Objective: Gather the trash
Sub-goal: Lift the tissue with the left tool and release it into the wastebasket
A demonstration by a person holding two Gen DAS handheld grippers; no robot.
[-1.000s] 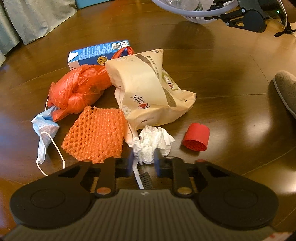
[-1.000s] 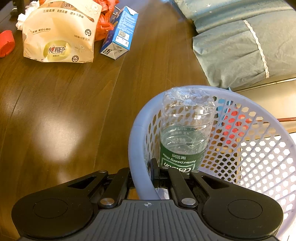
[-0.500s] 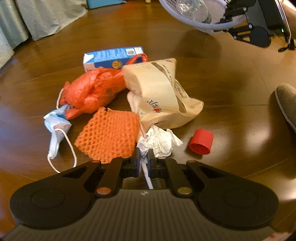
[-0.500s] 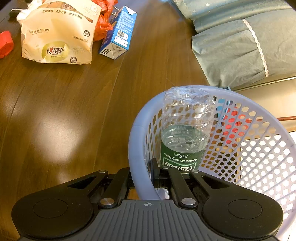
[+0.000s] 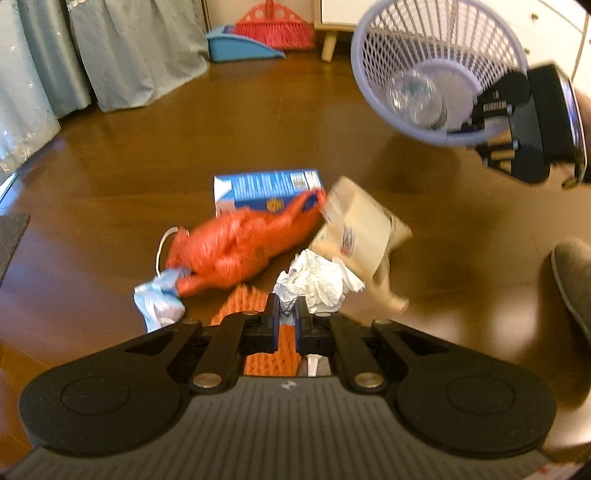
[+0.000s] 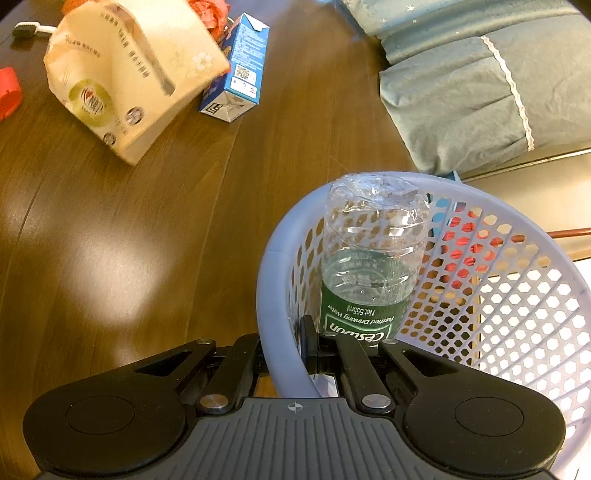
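Note:
My left gripper [image 5: 286, 314] is shut on a crumpled white tissue [image 5: 317, 280], held above the wooden floor. A tan paper bag [image 5: 362, 229] sits tilted right behind the tissue; the bag [image 6: 133, 74] looks blurred. Around them lie an orange plastic bag [image 5: 240, 243], a blue carton [image 5: 266, 188], a face mask [image 5: 159, 299] and an orange foam net [image 5: 258, 332]. My right gripper [image 6: 284, 339] is shut on the rim of a lavender mesh basket [image 6: 269, 280]. The basket [image 5: 439, 70] hangs tilted in the air with a clear water bottle [image 6: 373, 266] inside.
A red cap [image 6: 7, 92] lies left of the bag. A teal cushion [image 6: 480, 81] borders the floor on the right. Grey curtains [image 5: 140, 55], a red broom [image 5: 273, 22] with a blue dustpan [image 5: 240, 48], and a grey slipper [image 5: 572, 280] edge the floor.
My left gripper closed on the tissue and rose with it. The tan bag tipped up beside it. The basket now tilts its mouth toward the left gripper.

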